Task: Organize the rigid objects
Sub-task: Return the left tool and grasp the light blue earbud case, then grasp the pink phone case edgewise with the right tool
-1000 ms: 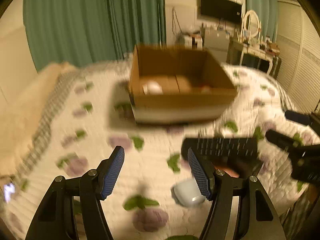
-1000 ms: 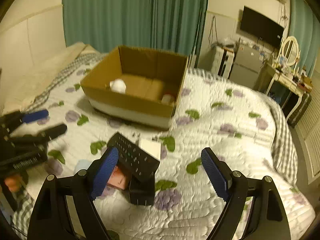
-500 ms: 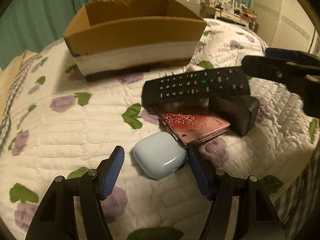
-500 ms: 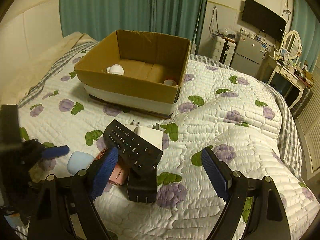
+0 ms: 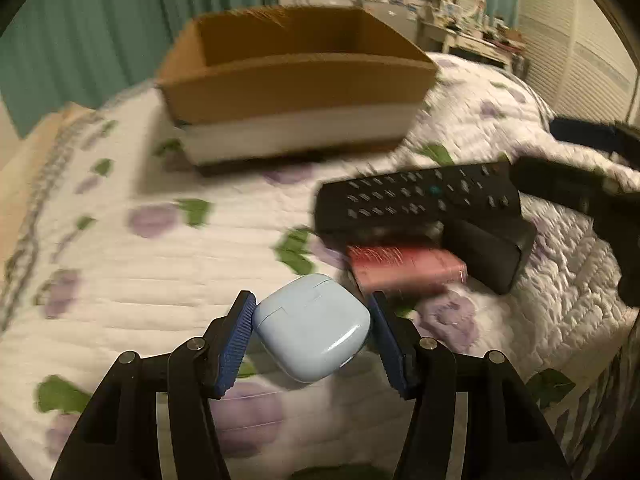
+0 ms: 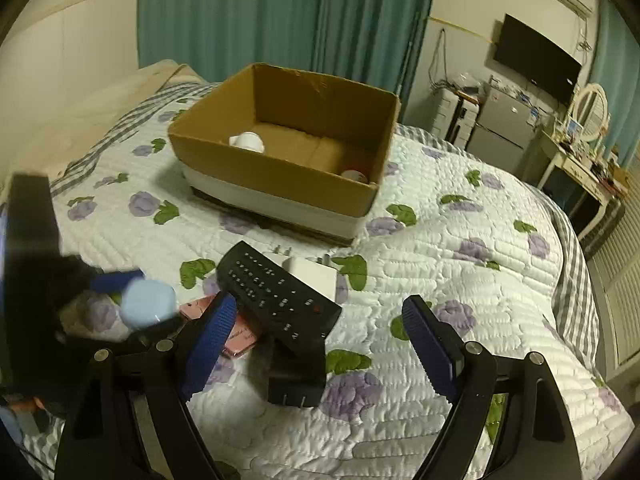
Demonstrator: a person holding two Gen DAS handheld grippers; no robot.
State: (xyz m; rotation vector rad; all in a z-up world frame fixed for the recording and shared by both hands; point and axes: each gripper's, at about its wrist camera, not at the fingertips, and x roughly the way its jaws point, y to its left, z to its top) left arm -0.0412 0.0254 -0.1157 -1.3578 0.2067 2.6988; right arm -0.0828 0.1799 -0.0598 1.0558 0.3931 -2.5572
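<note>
My left gripper (image 5: pixel 312 320) is shut on a light blue earbud case (image 5: pixel 312 326), held just above the quilt; the case also shows in the right wrist view (image 6: pixel 148 304). A black remote (image 5: pixel 416 200) rests on a black adapter (image 5: pixel 492 250) and a pink booklet (image 5: pixel 404 270). In the right wrist view the remote (image 6: pixel 280 298) lies over the black adapter (image 6: pixel 296 376), the pink booklet (image 6: pixel 236 330) and a white charger (image 6: pixel 312 276). My right gripper (image 6: pixel 320 344) is open and empty above them. The cardboard box (image 6: pixel 280 168) holds two white items.
The bed's quilt (image 6: pixel 460 248) has purple flowers and drops off at the right. A headboard and pillow lie left. A desk with a mirror (image 6: pixel 588 120), a small fridge and a TV stand at the far right.
My left gripper moved onto the blue case, closed on it and lifted it off the quilt. The right gripper stayed open and shifted only slightly.
</note>
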